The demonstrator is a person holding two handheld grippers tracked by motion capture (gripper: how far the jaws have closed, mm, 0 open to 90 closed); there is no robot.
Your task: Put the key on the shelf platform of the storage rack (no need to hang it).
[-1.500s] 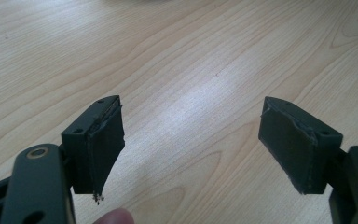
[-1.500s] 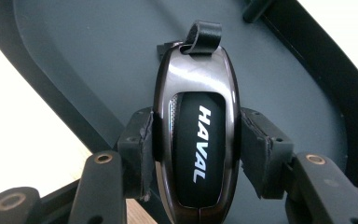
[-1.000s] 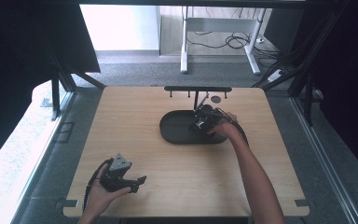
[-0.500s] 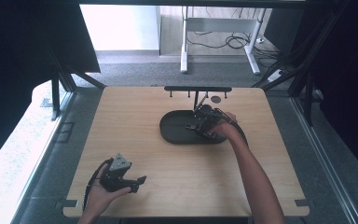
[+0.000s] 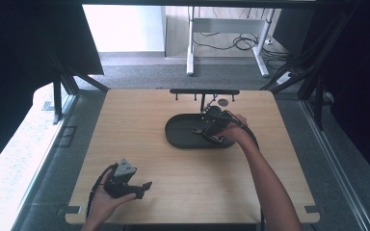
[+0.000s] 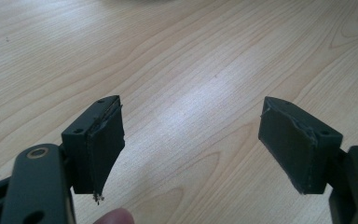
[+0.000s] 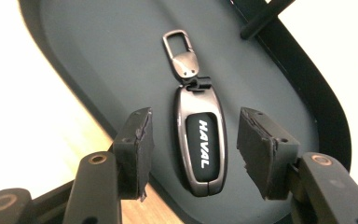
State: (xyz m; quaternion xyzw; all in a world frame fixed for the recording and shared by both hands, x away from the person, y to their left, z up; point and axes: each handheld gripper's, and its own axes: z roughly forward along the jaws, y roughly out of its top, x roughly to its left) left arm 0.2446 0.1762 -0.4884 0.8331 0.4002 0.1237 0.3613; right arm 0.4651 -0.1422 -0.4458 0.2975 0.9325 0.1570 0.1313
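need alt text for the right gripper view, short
A metal car key fob marked HAVAL, with a clip on its far end, lies flat in a dark oval tray. The right hand-held gripper has just been opening; its two black pads stand either side of the fob, not touching it. Pale wooden table shows beyond the tray's rim.

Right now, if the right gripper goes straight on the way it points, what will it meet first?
Most likely the key fob, lying flat in the dark tray between the open pads of the right gripper. Its depth below them is unclear.
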